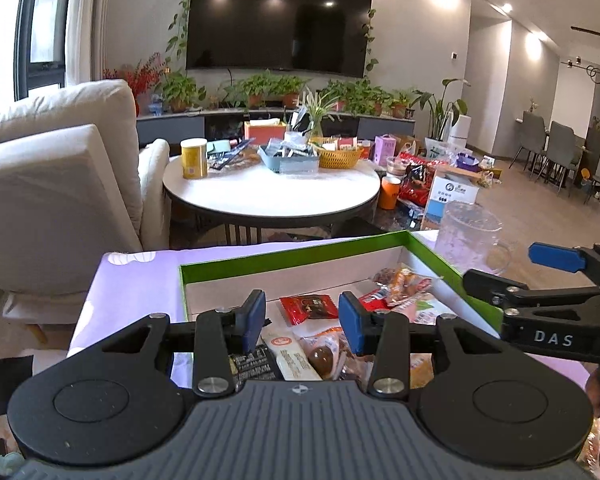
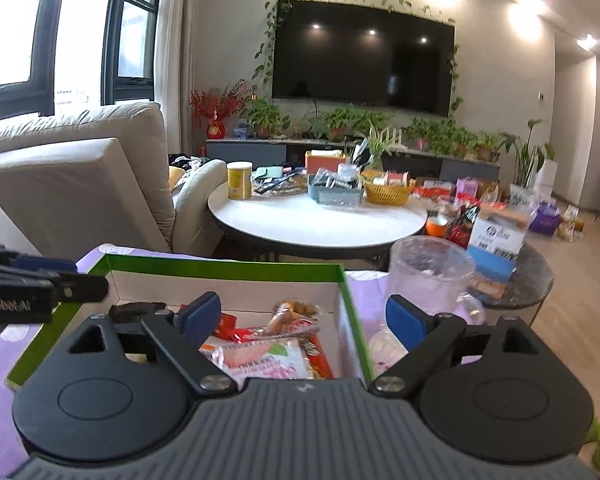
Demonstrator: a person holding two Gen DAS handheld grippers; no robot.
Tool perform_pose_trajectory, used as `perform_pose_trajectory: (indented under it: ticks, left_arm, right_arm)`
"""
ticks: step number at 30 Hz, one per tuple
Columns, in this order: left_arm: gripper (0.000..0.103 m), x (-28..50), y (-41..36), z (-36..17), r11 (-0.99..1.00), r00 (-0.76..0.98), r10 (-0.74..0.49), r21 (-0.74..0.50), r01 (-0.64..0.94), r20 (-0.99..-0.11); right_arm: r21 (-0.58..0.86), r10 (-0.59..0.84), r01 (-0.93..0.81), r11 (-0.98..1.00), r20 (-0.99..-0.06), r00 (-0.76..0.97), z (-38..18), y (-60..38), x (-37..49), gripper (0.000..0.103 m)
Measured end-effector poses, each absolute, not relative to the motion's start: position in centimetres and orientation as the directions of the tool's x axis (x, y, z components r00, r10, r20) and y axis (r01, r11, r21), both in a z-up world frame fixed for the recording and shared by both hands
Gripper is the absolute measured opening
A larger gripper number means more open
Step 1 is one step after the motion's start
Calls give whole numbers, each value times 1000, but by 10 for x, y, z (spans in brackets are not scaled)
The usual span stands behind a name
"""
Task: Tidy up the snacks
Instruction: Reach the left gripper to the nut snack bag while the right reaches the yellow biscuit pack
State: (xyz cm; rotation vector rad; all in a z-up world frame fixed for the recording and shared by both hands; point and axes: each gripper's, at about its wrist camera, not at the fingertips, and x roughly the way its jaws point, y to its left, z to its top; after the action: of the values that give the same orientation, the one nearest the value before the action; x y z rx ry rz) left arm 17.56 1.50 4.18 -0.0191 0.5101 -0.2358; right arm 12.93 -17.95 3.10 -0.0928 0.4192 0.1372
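On the lilac cloth [image 1: 132, 284] in the foreground, a green-rimmed box [image 1: 284, 258] with white inner walls is seen, and the snacks [image 1: 312, 310] are gathered inside it. The left gripper [image 1: 302, 318] is held above the near part of the box with its jaws parted and nothing between the blue pads; a red packet [image 1: 309, 307] lies below and just beyond the gap, and a wrapped brown egg [image 1: 320, 358] is seen under it. The right gripper [image 2: 306, 316] is likewise spread wide and empty, hung over the right side of the box, so that one finger is placed over the snacks and the other outside the green wall. A pink-and-white packet [image 2: 268, 356] lies beneath it, with what may be wrapped sausages [image 2: 296, 314] further in, though blur leaves this uncertain. A clear plastic jug [image 2: 430, 276] stands just beside the box on the right. A round white table [image 1: 272, 192] is seen well beyond.
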Motion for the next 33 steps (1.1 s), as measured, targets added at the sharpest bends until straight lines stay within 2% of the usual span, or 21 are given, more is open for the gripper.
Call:
perform_pose_trajectory:
  ticks: [8, 13, 20, 24, 33]
  left_arm:
    - [38, 131, 17, 47, 965, 847, -256, -70, 253, -466]
    - [38, 100, 25, 34, 959, 826, -267, -57, 276, -497]
    - [38, 74, 39, 6, 964, 781, -246, -61, 259, -574]
    - [38, 64, 42, -1, 967, 773, -246, -91, 239, -585]
    - [38, 38, 38, -16, 952, 728, -274, -68, 299, -628]
  right_arm:
    - [-159, 39, -107, 982, -381, 924, 38, -208, 87, 70]
    - [-187, -35, -48, 981, -416, 909, 19, -236, 61, 70]
    - [-91, -160, 132, 987, -534, 830, -27, -286, 42, 70]
    - [8, -125, 162, 987, -595, 794, -44, -295, 38, 70]
    - [37, -69, 117, 992, -616, 785, -56, -276, 40, 70]
